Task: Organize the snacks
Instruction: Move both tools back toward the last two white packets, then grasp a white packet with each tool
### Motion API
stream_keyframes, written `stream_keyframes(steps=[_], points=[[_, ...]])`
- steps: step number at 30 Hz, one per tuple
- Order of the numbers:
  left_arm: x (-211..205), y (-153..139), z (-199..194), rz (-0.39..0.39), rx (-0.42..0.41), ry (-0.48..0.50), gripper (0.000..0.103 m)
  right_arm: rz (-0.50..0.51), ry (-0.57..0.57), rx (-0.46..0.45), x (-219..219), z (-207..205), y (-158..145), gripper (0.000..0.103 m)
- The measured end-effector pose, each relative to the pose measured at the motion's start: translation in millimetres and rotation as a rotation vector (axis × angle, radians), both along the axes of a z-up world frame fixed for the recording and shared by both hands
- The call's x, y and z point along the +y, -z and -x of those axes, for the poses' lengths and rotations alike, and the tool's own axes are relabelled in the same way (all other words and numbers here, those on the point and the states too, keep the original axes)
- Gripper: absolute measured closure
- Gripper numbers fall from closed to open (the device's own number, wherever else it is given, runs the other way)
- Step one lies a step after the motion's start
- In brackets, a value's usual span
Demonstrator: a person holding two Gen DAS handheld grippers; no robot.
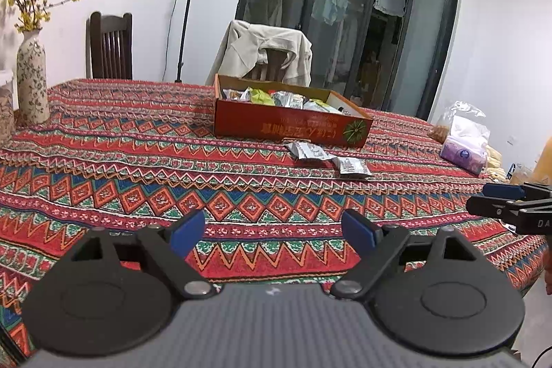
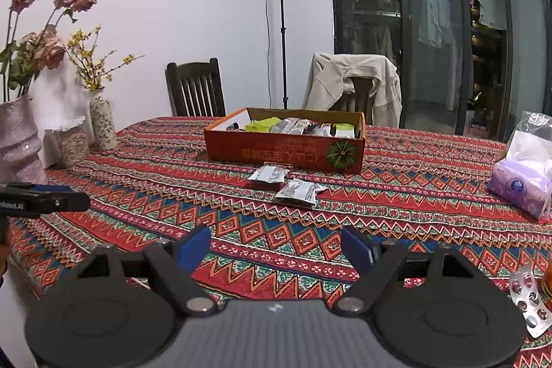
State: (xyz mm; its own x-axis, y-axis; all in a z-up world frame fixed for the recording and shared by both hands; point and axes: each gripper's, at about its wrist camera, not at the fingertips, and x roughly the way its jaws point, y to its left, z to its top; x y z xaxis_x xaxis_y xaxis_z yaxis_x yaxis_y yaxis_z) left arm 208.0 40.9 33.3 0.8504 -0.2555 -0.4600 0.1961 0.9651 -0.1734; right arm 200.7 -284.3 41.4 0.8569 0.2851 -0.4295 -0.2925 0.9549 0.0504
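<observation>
While snack packets (image 2: pixel 296 190) lie beside the box (image 2: pixel 286 154), both claws (image 1: pixel 272 231) (image 2: pixel 276 249) apart, empty.

Table (image 2: pixel 414 161): snack box (image 2: pixel 283 154), 2 packets (image 2: pixel 298 192), vases (image 2: pixel 103 123).

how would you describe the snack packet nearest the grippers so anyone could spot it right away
Find the shallow orange cardboard box of snacks on the patterned tablecloth. Two silver packets lie on the cloth just in front of it. The one you want is the nearer packet, clear of the box, while the other packet lies right by the box's front wall.
</observation>
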Motion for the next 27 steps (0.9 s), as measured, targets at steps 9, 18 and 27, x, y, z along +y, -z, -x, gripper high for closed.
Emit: stream_keyframes(steps=[9,18,27], points=[[-13.0,9.9,-72.5,-0.005,0.05,0.049,0.015,-0.039,-0.025,0.107,9.9,-93.9,29.2,0.021],[-47.6,10.6,-169.3,-0.013,0.12,0.125,0.015,0.001,0.0,0.186,39.4,-226.4,53.0,0.023],[-116.0,40.6,-264.8,-0.069,0.2,0.118,0.015,0.142,0.001,0.207,30.1,-257.5,65.5,0.048]])
